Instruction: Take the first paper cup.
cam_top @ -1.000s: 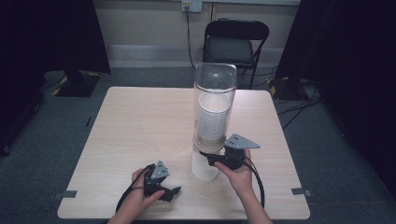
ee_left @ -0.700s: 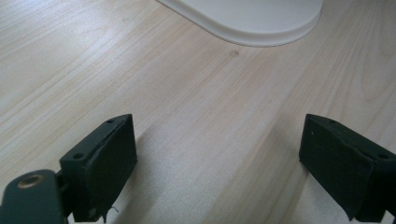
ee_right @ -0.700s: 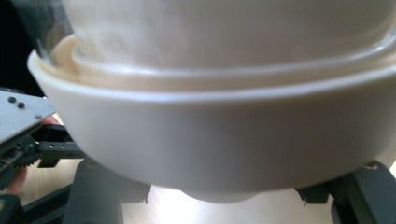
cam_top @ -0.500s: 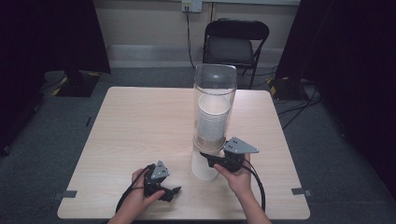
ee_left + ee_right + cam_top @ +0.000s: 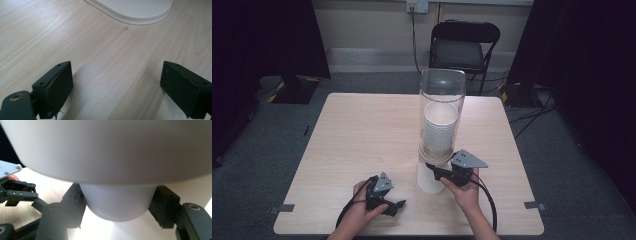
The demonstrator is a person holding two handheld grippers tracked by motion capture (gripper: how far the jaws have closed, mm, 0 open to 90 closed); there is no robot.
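Cup (image 5: 116, 200), white and tapered, hangs out of the bottom of the clear dispenser tube (image 5: 442, 100), and I have my right gripper (image 5: 117, 205) closed on it: in the right gripper view both black jaws press its sides, one on each flank, just under the wide white collar of the dispenser above. In the high view the same gripper (image 5: 447, 172) sits at the foot of the tube, over the white base (image 5: 429, 182), with my right hand (image 5: 464, 192) behind it.

Compared with a second ago, that gripper stands a little lower and nearer to me, while the stack of cups (image 5: 439, 130) inside the tube looks unchanged. I judge that the pull has begun and the bottom cup is starting to come free of the stack, though it is not out yet; whether one cup or more follows I cannot tell.

My left gripper (image 5: 117, 82) lies on the wooden table (image 5: 362, 130) near its front edge, jaws spread wide with nothing between them, the rim of the white base ahead of it. It has not moved. Behind the table stands a black chair (image 5: 464, 45).
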